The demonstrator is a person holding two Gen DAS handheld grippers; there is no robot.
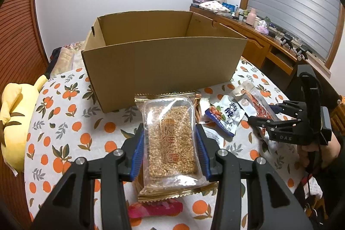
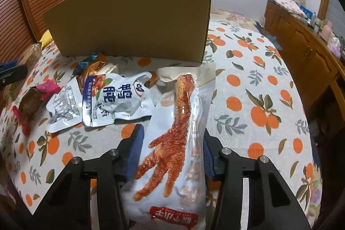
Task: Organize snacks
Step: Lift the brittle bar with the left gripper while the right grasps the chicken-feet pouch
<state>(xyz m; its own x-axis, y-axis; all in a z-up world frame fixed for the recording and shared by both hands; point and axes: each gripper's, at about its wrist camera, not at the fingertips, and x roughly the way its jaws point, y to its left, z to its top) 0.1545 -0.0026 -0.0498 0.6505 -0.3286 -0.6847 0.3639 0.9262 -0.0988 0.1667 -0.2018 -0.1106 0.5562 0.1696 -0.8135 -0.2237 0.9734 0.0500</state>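
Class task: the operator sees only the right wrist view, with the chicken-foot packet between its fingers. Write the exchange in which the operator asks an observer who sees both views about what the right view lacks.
Operator: What is the left gripper doing?
Observer: The left gripper is shut on a sesame candy bar in a clear wrapper with gold edges.
Operator: I see only the outside of the cardboard box. Is anything inside?
Observer: The left view looks over the rim of the cardboard box; the inner walls that show are bare, but its floor is hidden.
Operator: Is anything left of the table, beyond my view?
Observer: A yellow plush toy lies at the table's left edge.
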